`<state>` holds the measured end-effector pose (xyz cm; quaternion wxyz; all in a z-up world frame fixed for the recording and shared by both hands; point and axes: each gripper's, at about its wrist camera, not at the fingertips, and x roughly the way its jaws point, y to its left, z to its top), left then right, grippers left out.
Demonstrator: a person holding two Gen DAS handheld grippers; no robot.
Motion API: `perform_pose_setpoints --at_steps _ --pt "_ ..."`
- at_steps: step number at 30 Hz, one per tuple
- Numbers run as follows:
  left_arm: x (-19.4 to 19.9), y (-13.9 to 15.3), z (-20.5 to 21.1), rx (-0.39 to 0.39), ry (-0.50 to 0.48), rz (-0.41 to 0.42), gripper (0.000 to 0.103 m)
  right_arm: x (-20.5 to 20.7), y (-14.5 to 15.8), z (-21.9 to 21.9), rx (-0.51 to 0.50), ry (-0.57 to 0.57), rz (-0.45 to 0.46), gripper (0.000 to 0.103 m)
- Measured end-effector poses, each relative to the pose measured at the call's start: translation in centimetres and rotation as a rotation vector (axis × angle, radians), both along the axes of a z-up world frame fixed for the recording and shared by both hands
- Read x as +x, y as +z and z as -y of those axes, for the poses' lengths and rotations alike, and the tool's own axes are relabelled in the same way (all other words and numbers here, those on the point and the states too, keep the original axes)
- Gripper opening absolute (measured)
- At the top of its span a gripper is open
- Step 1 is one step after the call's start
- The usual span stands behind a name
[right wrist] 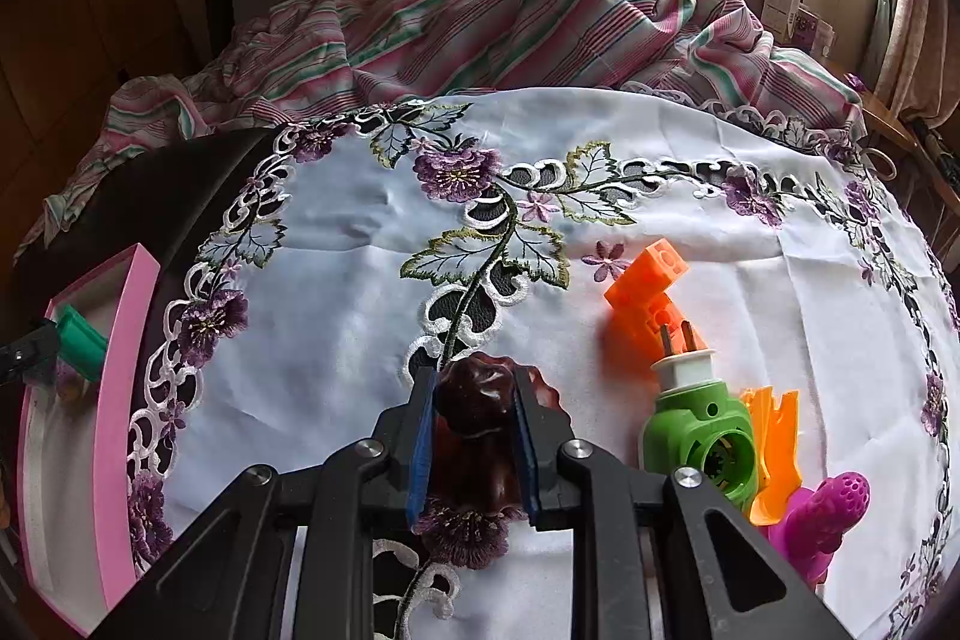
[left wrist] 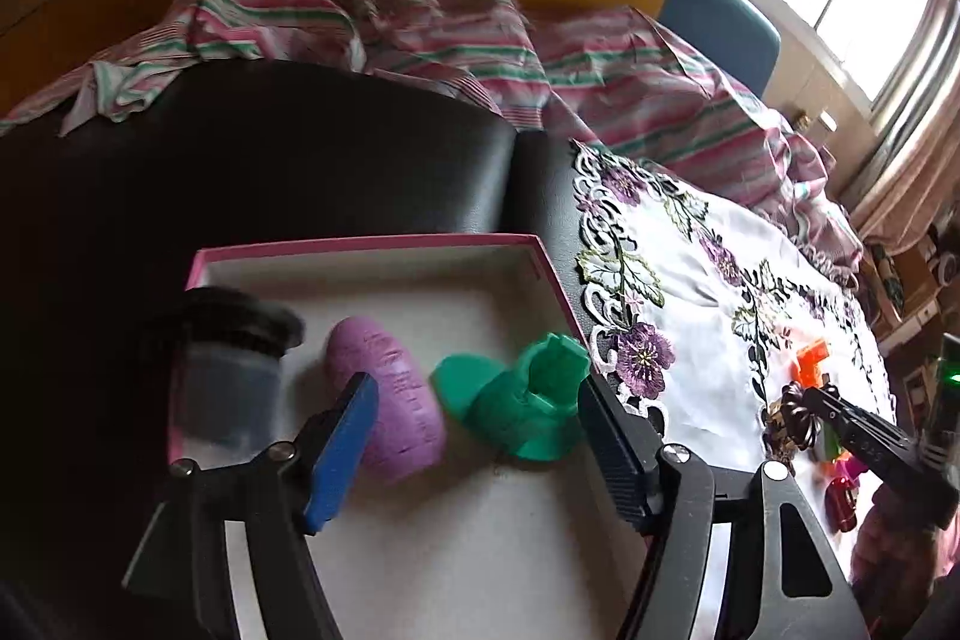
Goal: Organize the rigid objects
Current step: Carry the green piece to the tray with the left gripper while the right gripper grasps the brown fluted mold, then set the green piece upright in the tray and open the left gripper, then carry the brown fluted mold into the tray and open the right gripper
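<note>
My left gripper (left wrist: 474, 397) stands open over a pink-rimmed box (left wrist: 372, 244) with a white floor. In the box lie a green plastic part (left wrist: 516, 400), a purple oval piece (left wrist: 384, 388) and a clear jar with a black lid (left wrist: 231, 358). The green part rests on the floor between the fingers, and neither pad presses on it. My right gripper (right wrist: 475, 377) is shut on a glossy dark brown ornament (right wrist: 480, 400), low over the white embroidered cloth (right wrist: 360, 250). The left wrist view shows that gripper (left wrist: 810, 400) at its right edge.
To the right of my right gripper lie an orange block (right wrist: 645, 298), a green plug-in device (right wrist: 696, 430), an orange piece (right wrist: 777, 448) and a magenta piece (right wrist: 831, 508). The box (right wrist: 120, 370) sits at the cloth's left on black leather (left wrist: 300, 160). Crumpled striped fabric (right wrist: 510, 22) lies behind.
</note>
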<state>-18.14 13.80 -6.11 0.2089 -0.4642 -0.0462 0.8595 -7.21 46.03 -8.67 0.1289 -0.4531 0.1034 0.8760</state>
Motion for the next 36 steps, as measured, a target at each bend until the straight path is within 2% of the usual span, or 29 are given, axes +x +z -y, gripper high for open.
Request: perform_pose_setpoints --at_steps 3,9,19,29,36 --pt "1.3 0.4 1.1 0.02 0.028 0.002 0.068 0.0 0.0 0.0 0.002 0.001 0.0 0.022" --pt "5.9 0.3 2.1 -0.063 0.029 -0.054 0.068 0.1 -0.1 -0.2 0.017 -0.002 0.007 0.022" --pt "11.7 0.9 2.7 -0.106 0.016 -0.084 0.07 0.2 -0.2 0.0 0.028 -0.011 0.01 0.022" --pt "14.1 1.3 3.3 -0.17 0.018 -0.122 0.07 0.4 0.1 0.4 0.035 0.003 0.001 0.022" --pt "14.3 1.1 3.9 -0.173 0.028 -0.115 0.07 0.4 0.4 1.2 0.013 0.046 -0.021 0.022"
